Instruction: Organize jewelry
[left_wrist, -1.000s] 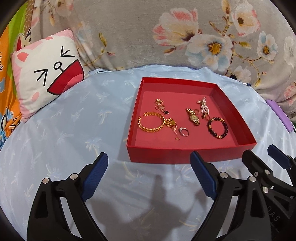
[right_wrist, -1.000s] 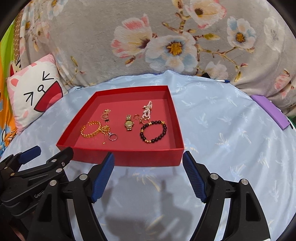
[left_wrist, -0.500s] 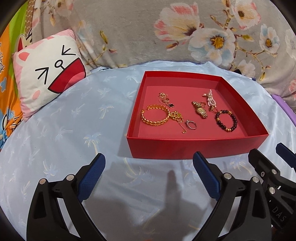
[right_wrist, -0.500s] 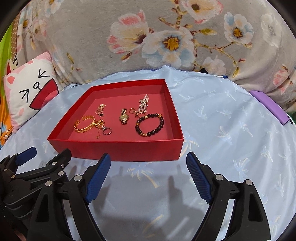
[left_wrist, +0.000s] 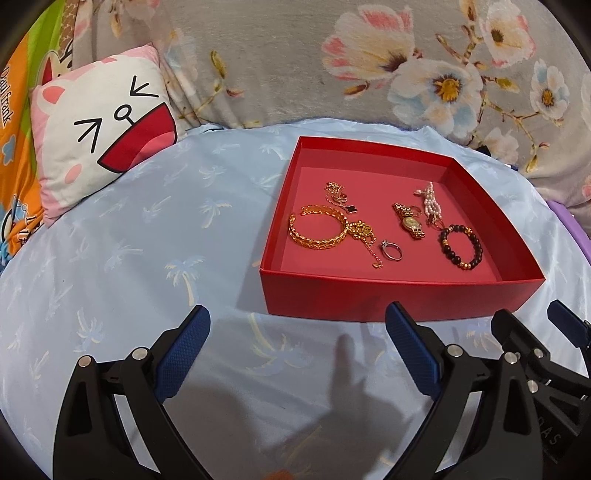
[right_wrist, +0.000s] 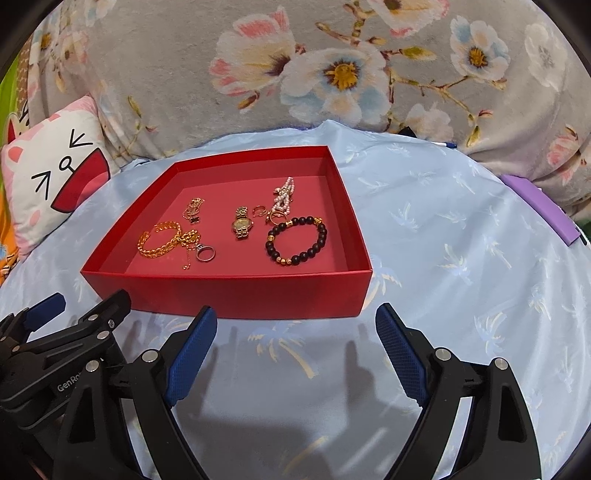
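Note:
A shallow red tray (left_wrist: 399, 299) (right_wrist: 229, 291) lies on a light blue cloth. In it lie a gold bangle (left_wrist: 317, 229) (right_wrist: 160, 240), a gold chain (left_wrist: 364, 236), a silver ring (left_wrist: 392, 251) (right_wrist: 205, 253), a gold watch (left_wrist: 410, 221) (right_wrist: 242, 223), a pearl piece (left_wrist: 432, 199) (right_wrist: 283, 195) and a dark bead bracelet (left_wrist: 461, 247) (right_wrist: 297, 240). My left gripper (left_wrist: 297, 334) is open and empty, just in front of the tray. My right gripper (right_wrist: 295, 332) is open and empty, beside the left one.
A cat-face cushion (left_wrist: 99, 136) (right_wrist: 51, 173) leans at the back left. A floral grey blanket (left_wrist: 332, 66) rises behind the cloth. A purple flat object (right_wrist: 543, 206) lies at the right edge. The right gripper's body shows in the left wrist view (left_wrist: 535, 354).
Both grippers have pulled back and lifted slightly, so the tray sits a little lower and nearer in both views. Both stay open; the jewelry has not moved.

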